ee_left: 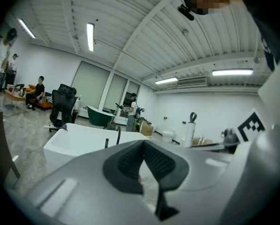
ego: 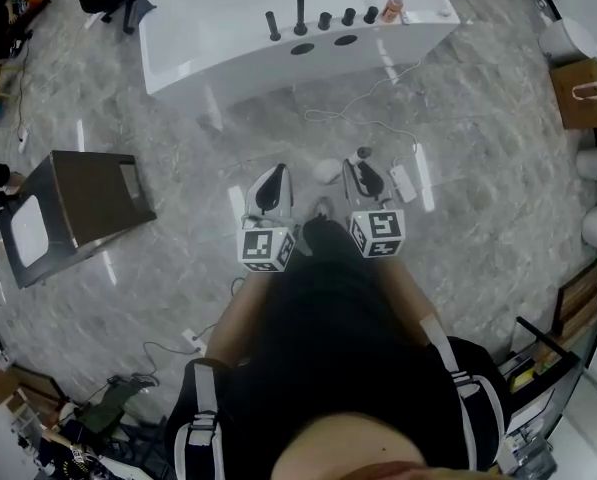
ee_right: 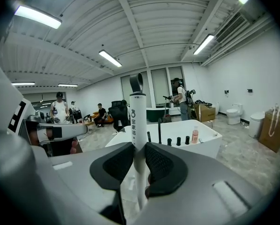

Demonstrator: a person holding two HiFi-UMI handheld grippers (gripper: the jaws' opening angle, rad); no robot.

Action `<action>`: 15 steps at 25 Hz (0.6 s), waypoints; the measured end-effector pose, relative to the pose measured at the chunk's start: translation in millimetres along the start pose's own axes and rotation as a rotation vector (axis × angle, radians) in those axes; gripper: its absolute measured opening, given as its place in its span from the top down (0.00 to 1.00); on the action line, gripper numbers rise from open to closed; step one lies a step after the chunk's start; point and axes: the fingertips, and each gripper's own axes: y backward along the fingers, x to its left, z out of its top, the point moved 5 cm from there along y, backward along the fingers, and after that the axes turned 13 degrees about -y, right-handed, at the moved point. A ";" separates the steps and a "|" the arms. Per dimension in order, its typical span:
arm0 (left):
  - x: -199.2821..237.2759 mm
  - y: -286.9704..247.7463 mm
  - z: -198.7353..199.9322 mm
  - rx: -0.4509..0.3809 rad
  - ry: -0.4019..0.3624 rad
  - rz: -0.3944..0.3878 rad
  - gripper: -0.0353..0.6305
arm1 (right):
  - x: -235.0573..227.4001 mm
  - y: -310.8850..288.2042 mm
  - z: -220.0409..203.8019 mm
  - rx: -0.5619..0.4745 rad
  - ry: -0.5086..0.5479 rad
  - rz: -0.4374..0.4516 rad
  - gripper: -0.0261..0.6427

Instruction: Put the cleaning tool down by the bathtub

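The cleaning tool is a white handle with dark print and a loop at its top, standing upright. My right gripper is shut on its shaft, and the handle rises above the pads. In the head view the right gripper hangs over the grey floor, a good way short of the white bathtub. The tool's dark top shows just past the jaws. Beside it, my left gripper has its pads meeting at the tips with nothing between them. The bathtub lies ahead.
A black tap, knobs and a pink bottle stand on the tub's rim. A white power strip with cables lies on the floor by the right gripper. A dark cabinet is at the left, a paper bag at the right. People stand in the background.
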 end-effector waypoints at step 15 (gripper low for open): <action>24.3 -76.0 -6.6 0.037 -0.009 0.053 0.93 | -37.9 -73.8 21.6 0.011 0.007 0.011 0.83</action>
